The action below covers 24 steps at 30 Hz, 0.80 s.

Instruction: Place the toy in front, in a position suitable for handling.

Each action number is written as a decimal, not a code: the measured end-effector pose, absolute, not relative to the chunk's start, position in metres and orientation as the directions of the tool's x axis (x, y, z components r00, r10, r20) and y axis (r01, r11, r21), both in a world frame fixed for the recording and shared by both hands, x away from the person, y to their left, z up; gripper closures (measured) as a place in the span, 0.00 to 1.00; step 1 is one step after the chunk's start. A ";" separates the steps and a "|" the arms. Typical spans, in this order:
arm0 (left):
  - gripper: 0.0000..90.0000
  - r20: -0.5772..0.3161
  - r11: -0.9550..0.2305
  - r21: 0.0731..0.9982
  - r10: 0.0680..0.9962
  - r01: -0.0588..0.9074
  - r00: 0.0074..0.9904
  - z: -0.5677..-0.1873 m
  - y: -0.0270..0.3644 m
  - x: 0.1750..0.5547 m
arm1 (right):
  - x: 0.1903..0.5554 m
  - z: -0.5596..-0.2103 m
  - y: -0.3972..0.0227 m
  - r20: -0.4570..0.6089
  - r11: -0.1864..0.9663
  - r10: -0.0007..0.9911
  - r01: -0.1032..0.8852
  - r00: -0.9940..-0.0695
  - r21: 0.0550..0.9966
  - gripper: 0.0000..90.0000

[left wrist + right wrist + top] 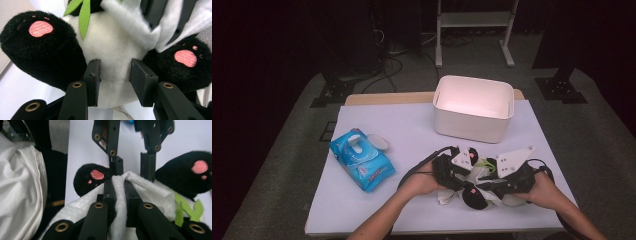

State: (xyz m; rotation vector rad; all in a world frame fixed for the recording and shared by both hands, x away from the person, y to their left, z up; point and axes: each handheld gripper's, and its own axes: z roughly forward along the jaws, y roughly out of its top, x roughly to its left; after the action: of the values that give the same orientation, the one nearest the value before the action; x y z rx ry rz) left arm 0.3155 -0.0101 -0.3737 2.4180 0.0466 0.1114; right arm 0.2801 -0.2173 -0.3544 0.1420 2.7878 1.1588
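A black-and-white plush panda (475,192) lies near the table's front edge between both hands. In the left gripper view, my left gripper (115,70) is shut on the panda's white belly (112,42), between its two black paws with pink pads (40,27). A green felt leaf (83,15) hangs over the belly. My right gripper (119,186) is shut on a fold of a white wipe (155,191) draped over the panda. The left gripper's fingers (147,166) stand just beyond it. In the high view, the left gripper (464,175) and the right gripper (492,184) meet at the toy.
A blue pack of wet wipes (361,160) with its lid flipped open lies at the left of the table. An empty white bin (474,107) stands at the back. More white fabric (20,190) bunches at the left of the right gripper view.
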 end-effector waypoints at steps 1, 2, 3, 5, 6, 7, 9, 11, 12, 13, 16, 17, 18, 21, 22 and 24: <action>0.66 0.063 -0.747 0.665 0.067 0.008 0.996 -0.374 -0.009 0.315 | 0.283 -0.355 -0.218 -0.054 0.700 0.136 0.057 -0.989 0.712 0.89; 0.66 0.062 -0.744 0.668 0.068 0.009 0.996 -0.375 -0.008 0.315 | 0.283 -0.355 -0.218 -0.054 0.700 0.136 0.057 -0.989 0.712 0.89; 0.66 0.062 -0.746 0.666 0.067 0.009 0.996 -0.375 -0.007 0.316 | 0.283 -0.351 -0.224 -0.047 0.690 0.151 0.071 -0.987 0.721 0.85; 0.66 0.061 -0.745 0.667 0.066 0.009 0.996 -0.375 -0.007 0.316 | 0.281 -0.345 -0.230 -0.035 0.673 0.166 0.087 -0.985 0.734 0.79; 0.66 0.061 -0.745 0.667 0.067 0.009 0.996 -0.375 -0.007 0.316 | 0.281 -0.345 -0.230 -0.035 0.673 0.166 0.087 -0.985 0.734 0.79; 0.66 0.063 -0.747 0.665 0.066 0.007 0.996 -0.374 -0.007 0.316 | 0.280 -0.342 -0.233 -0.039 0.672 0.175 0.090 -0.984 0.735 0.77; 0.65 0.066 -0.747 0.665 0.066 0.005 0.996 -0.374 -0.007 0.315 | 0.278 -0.337 -0.239 -0.051 0.673 0.188 0.090 -0.981 0.734 0.73; 0.65 0.069 -0.749 0.663 0.065 0.003 0.996 -0.374 -0.007 0.315 | 0.277 -0.333 -0.245 -0.057 0.676 0.199 0.095 -0.978 0.730 0.71; 0.65 0.064 -0.746 0.666 0.068 0.008 0.996 -0.375 -0.007 0.315 | 0.276 -0.331 -0.249 -0.057 0.674 0.210 0.102 -0.976 0.732 0.71; 0.65 0.065 -0.747 0.665 0.067 0.007 0.996 -0.374 -0.007 0.315 | 0.276 -0.329 -0.255 -0.049 0.664 0.214 0.109 -0.976 0.740 0.70; 0.65 0.063 -0.747 0.665 0.068 0.009 0.996 -0.375 -0.007 0.316 | 0.273 -0.326 -0.261 -0.051 0.659 0.215 0.106 -0.975 0.745 0.74; 0.65 0.064 -0.747 0.665 0.066 0.007 0.996 -0.375 -0.007 0.316 | 0.273 -0.325 -0.262 -0.050 0.653 0.212 0.103 -0.976 0.750 0.78; 0.65 0.062 -0.748 0.664 0.066 0.008 0.996 -0.374 -0.007 0.316 | 0.272 -0.325 -0.263 -0.046 0.653 0.209 0.104 -0.977 0.750 0.83; 0.65 0.065 -0.750 0.661 0.064 0.005 0.996 -0.374 -0.007 0.316 | 0.271 -0.328 -0.256 -0.053 0.679 0.184 0.087 -0.982 0.729 0.97; 0.65 0.066 -0.751 0.660 0.062 0.003 0.996 -0.374 -0.007 0.316 | 0.271 -0.328 -0.256 -0.053 0.679 0.184 0.087 -0.982 0.729 0.97; 0.65 0.068 -0.752 0.659 0.063 0.003 0.996 -0.374 -0.007 0.316 | 0.274 -0.331 -0.250 -0.057 0.685 0.170 0.077 -0.984 0.724 0.98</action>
State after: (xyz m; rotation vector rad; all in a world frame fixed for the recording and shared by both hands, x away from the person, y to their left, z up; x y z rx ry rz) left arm 0.3162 -0.0071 -0.3740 2.4199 0.0451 0.1107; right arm 0.2735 -0.2502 -0.3308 0.2042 2.7729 1.1833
